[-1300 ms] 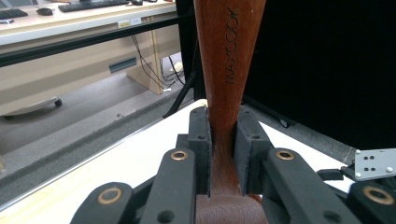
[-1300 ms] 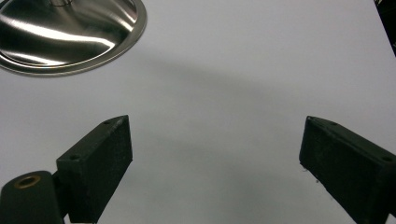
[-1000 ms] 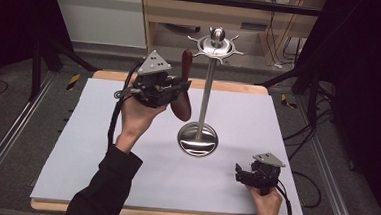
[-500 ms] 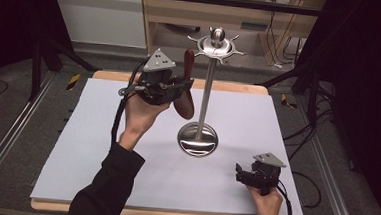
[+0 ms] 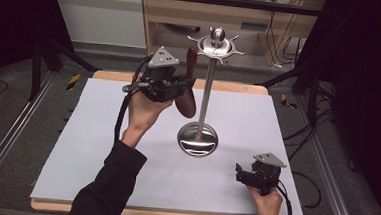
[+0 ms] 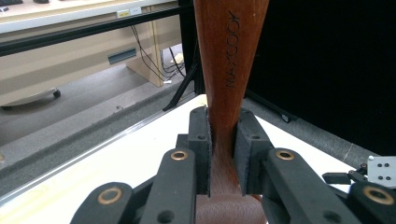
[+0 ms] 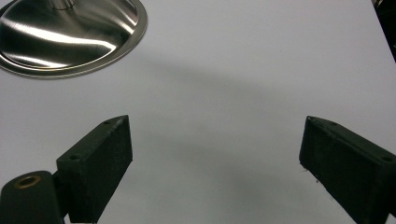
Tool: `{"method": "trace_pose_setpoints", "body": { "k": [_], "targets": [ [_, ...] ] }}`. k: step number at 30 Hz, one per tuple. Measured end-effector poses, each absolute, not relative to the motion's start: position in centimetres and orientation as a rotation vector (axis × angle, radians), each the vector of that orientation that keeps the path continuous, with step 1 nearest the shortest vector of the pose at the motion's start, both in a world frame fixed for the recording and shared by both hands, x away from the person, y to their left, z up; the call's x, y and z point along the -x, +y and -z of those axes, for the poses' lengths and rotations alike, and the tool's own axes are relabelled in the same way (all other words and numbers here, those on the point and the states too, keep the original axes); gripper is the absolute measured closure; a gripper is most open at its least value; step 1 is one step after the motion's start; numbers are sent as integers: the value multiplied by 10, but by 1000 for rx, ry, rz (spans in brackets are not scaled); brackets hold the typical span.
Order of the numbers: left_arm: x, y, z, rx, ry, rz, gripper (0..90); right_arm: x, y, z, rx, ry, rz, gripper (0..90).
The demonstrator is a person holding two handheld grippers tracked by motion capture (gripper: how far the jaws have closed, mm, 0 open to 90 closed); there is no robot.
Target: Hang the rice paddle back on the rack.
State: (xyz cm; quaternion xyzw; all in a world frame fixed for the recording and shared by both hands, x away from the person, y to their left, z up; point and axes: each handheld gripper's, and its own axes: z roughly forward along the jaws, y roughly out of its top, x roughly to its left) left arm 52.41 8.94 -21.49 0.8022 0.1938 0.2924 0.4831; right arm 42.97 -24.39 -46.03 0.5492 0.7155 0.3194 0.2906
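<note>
Wooden utensil [image 5: 187,87] (spoon or spatula, handle stamped MAXCOOK) is clamped at its neck by the left gripper [image 5: 179,86], held upright in the air just beside the steel stand [image 5: 205,88], handle tip near the hook ring at the top. Right gripper [image 5: 240,176] rests low on the white table [image 5: 77,130], jaws spread wide, holding nothing. Risks, as I judge them: handle misses a hook and knocks the pole, tipping the stand; the narrow grip may let the utensil swivel.

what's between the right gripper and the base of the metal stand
Nothing: in the right gripper view, bare white table runs from the open right gripper to the stand's round base. The high view agrees.
</note>
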Motion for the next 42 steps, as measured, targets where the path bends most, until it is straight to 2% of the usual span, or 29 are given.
{"method": "trace_pose_setpoints", "body": {
  "k": [14, 25, 30, 33, 34, 38, 42],
  "targets": [
    [-529, 80, 217, -1949, 458, -703, 774, -430, -245, 460, -1470, 1904, -858, 98],
    [-527, 81, 224, -1906, 450, -748, 762, -429, -246, 460, -1473, 1904, -856, 98],
    [-522, 81, 223, -1888, 439, -762, 708, -427, -248, 458, -1475, 1898, -867, 98],
    [-517, 79, 224, -1894, 433, -798, 606, -427, -250, 458, -1481, 1890, -871, 98],
    [-502, 68, 235, -1786, 660, -597, 593, -427, -250, 458, -1481, 1890, -871, 98],
    [-498, 70, 240, -1805, 671, -598, 516, -426, -250, 458, -1485, 1886, -878, 98],
    [-493, 76, 245, -1799, 683, -598, 477, -425, -252, 458, -1488, 1881, -878, 98]
  ]
}}
